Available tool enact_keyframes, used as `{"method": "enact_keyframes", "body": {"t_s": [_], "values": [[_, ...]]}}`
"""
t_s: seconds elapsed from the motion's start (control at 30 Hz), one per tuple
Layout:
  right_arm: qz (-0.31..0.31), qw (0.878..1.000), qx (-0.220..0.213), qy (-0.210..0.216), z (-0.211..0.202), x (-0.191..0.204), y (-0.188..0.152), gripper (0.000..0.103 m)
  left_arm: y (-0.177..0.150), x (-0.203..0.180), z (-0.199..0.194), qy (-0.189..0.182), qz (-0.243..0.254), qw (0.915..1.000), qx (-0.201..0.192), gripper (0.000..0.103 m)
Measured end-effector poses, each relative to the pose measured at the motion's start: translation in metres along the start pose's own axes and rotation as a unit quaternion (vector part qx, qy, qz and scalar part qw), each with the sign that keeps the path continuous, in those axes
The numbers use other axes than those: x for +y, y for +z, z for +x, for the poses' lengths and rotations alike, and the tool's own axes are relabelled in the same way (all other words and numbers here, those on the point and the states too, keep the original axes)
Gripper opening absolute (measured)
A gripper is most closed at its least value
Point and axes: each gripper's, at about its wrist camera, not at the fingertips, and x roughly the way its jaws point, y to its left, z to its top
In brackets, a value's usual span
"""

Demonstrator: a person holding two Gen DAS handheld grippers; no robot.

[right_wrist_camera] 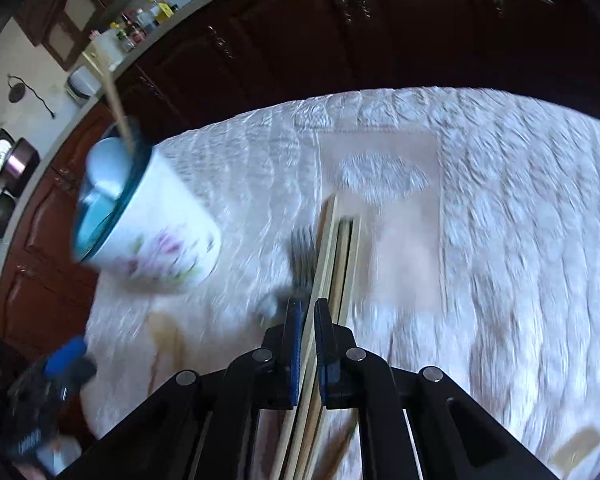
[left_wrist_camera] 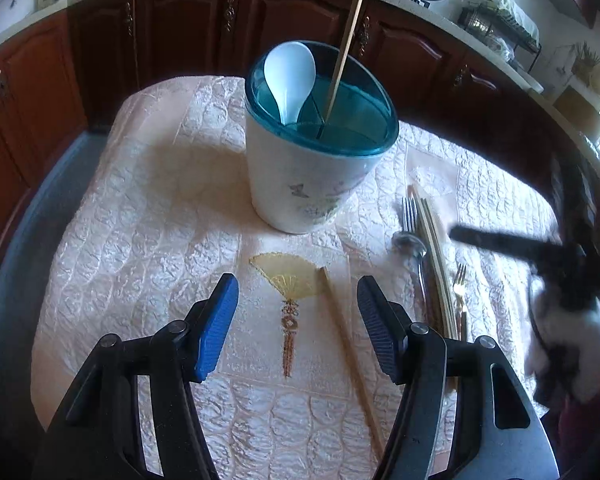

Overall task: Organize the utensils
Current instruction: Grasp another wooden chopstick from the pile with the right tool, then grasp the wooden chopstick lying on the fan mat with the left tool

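Observation:
A white utensil holder [left_wrist_camera: 308, 176] with a teal divided top stands on the table. It holds a white spoon [left_wrist_camera: 290, 80] and one chopstick [left_wrist_camera: 346, 46]. My left gripper [left_wrist_camera: 298, 296] is open above a lone chopstick [left_wrist_camera: 350, 352] lying on the cloth. To the right lie several chopsticks [left_wrist_camera: 436, 264], a silver fork [left_wrist_camera: 410, 212] and a gold fork [left_wrist_camera: 459, 280]. My right gripper [right_wrist_camera: 307, 308] is shut on a chopstick [right_wrist_camera: 324, 252] over that pile. The holder [right_wrist_camera: 156, 236] shows blurred at the left in the right wrist view.
A quilted pale cloth [left_wrist_camera: 140, 240] covers the table. Dark wood cabinets [left_wrist_camera: 180, 28] run behind it under a countertop. The right gripper with a gloved hand [left_wrist_camera: 564, 280] shows at the right in the left wrist view. The left gripper [right_wrist_camera: 56, 376] shows blurred at lower left in the right wrist view.

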Motion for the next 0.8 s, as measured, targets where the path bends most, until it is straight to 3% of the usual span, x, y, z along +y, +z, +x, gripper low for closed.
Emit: {"method": "enact_keyframes", "body": {"t_s": [0.23,0.37,0.6,0.8], "values": [[-0.027,0.998,0.027,-0.054,0.047,0.009,0.029,0.005,0.004,0.002,0.009,-0.001,-0.005,0.9999,0.012,0.062],[-0.034,0.998,0.033,-0.038,0.048,0.010,0.032,0.006,0.004,0.003,0.016,-0.002,-0.006,0.9998,0.018,0.062],[-0.026,1.000,0.017,0.003,-0.020,-0.028,0.001,0.005,0.006,-0.002,0.026,-0.011,-0.006,0.9996,0.027,0.062],[-0.005,0.999,0.026,-0.021,-0.060,-0.073,-0.038,0.005,0.004,-0.012,0.039,-0.018,-0.005,0.9991,0.038,0.062]]}}
